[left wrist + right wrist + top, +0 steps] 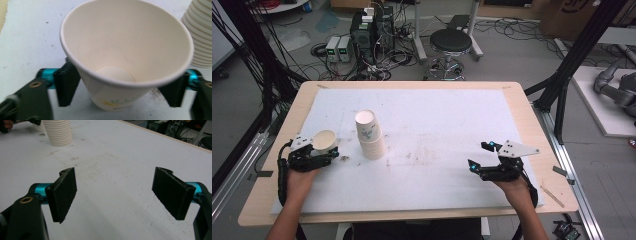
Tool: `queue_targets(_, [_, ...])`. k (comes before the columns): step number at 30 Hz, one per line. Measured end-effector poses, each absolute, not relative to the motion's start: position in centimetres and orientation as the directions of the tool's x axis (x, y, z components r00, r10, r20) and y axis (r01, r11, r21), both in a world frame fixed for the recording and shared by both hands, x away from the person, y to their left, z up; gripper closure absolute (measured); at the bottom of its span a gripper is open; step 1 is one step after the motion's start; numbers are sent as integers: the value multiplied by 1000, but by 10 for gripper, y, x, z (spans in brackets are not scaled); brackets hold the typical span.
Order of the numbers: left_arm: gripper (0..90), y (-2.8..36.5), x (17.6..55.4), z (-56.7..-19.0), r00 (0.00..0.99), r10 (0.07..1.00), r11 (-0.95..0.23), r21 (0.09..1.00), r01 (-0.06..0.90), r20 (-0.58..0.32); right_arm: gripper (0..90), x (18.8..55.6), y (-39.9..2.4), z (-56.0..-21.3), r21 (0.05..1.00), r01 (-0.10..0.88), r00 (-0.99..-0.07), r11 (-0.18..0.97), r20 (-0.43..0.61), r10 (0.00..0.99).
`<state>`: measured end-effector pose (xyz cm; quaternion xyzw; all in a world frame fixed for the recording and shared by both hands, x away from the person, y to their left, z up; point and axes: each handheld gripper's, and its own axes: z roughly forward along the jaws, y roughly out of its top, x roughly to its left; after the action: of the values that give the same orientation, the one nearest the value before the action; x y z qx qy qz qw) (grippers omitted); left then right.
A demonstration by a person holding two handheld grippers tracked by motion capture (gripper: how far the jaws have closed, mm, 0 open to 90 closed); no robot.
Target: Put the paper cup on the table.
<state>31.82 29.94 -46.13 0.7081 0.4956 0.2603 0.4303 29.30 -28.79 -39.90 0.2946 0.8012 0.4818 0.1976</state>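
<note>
White paper is the story from the high view: 1 single paper cup (pixel 325 140) is sitting between the jaws of the left gripper (pixel 319 151) near the left edge of the white mat (pixel 442 120), mouth facing up and a little toward the camera, long axis close to upright. Just to its right, 1 stack of cups (pixel 371 135) is standing mouth-up, leaning slightly left at the top. The right gripper (pixel 486 156) is hovering well apart on the mat's right side, jaws spread with nothing between them. 2 hands, 2 grippers, 1 wooden table (pixel 532 145).

Switching to the left gripper view: the cup (pixel 125 52) is opening toward us, its round base showing inside and its printed side below. The left pad looks to be touching the wall, the right pad standing just clear, so the grip is loosening. The stack (pixel 200 37) is showing at the right edge.

Over in the right gripper view, 2 black jaws are standing wide over bare mat (pixel 120 170), the stack (pixel 58 132) far off at top left.
</note>
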Motion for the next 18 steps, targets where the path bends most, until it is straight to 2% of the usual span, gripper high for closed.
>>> queue_targets(3, [166,300,316,-461,358,930,-106,869,483,-85,203,293,-289,-400,889,281,-748,362,-32,663])
queue_targets(10, [168,306,304,-455,367,922,-59,893,446,-123,202,293,-290,-400,888,285,-746,360,-31,666])
queue_targets(18, [168,310,284,-439,379,920,-36,938,346,-104,203,293,-290,-401,886,288,-743,364,-33,669])
